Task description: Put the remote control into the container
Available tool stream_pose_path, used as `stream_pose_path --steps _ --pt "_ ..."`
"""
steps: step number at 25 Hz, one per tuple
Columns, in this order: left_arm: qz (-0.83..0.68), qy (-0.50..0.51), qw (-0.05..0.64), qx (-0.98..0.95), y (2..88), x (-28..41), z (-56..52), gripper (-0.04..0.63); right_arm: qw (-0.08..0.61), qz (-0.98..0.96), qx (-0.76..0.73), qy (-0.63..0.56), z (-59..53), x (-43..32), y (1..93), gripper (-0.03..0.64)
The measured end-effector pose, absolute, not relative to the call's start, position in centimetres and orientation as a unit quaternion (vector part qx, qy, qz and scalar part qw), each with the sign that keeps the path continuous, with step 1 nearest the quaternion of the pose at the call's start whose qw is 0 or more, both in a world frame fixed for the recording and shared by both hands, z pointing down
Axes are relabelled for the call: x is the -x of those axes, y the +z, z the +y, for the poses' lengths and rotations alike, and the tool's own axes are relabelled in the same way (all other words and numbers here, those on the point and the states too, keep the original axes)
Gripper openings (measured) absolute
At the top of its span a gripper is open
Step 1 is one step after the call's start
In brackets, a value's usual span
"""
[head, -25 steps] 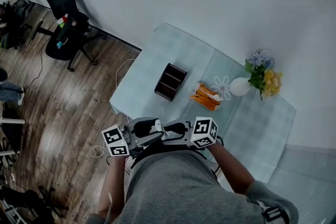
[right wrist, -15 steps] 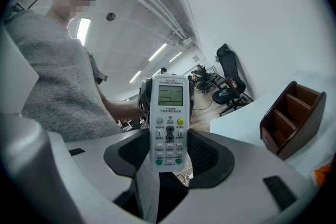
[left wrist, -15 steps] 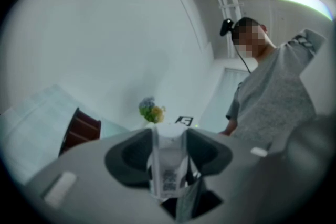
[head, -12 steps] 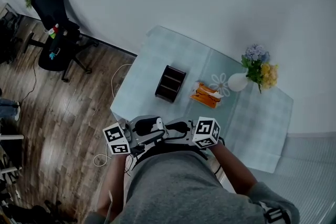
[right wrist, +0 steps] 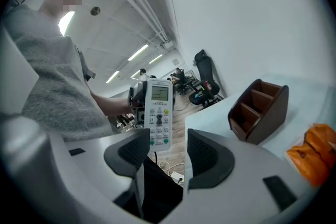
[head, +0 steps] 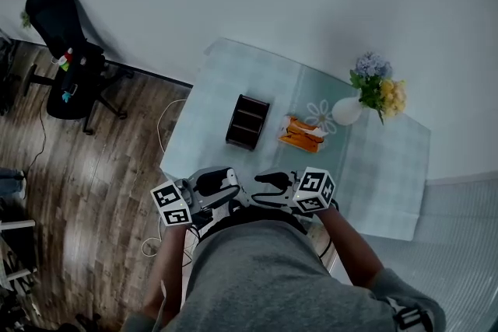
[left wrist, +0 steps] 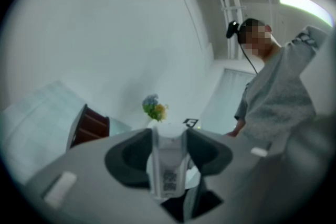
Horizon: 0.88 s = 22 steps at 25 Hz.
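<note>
A white remote control [left wrist: 169,160] stands upright between the jaws of my left gripper [left wrist: 169,136], which is shut on it. In the right gripper view its button face [right wrist: 159,113] shows a short way beyond my right gripper [right wrist: 169,140], whose jaws stand open with nothing between them. The head view shows both grippers close to the person's body, left gripper [head: 224,184] and right gripper [head: 263,182] tip to tip just off the table's near edge. The container, a dark brown wooden organiser [head: 247,121] with open compartments, stands on the table beyond them [right wrist: 260,110].
The table [head: 226,74] has a pale checked cloth. An orange packet [head: 299,134] lies right of the organiser, and a white vase of flowers [head: 366,93] stands at the far right. A black office chair [head: 58,50] stands on the wooden floor to the left.
Both grippers have dropped slightly in front of the body and the right one has tipped downward. The remote stays in the left jaws. The head view has swung a little.
</note>
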<state>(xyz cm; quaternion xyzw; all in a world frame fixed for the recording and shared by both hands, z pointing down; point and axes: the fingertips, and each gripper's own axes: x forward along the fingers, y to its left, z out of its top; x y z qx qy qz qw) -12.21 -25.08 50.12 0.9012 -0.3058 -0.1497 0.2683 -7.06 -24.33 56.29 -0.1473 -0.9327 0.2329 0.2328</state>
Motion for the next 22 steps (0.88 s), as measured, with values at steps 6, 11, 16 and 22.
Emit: stream_pose_path --steps 6,11,16,22 --pt "-0.333 -0.141 0.256 -0.896 50.7 13.5 -26.2 0.204 0.298 -0.924 0.062 0.231 -27.1 4.8 60.9 0.137" --pt "-0.388 -0.125 0.242 -0.881 51.4 15.1 -27.6 0.204 0.461 -0.868 -0.043 0.178 -29.7 0.4 68.5 0.018" --pt "-0.430 -0.108 0.226 -0.867 51.3 16.5 -29.4 0.204 0.628 -0.768 -0.091 0.091 -30.9 -5.5 74.5 0.018" --pt "-0.446 -0.127 0.203 -0.862 49.9 17.4 -31.9 0.204 0.635 -0.754 -0.106 0.134 -31.0 -5.9 75.2 0.018"
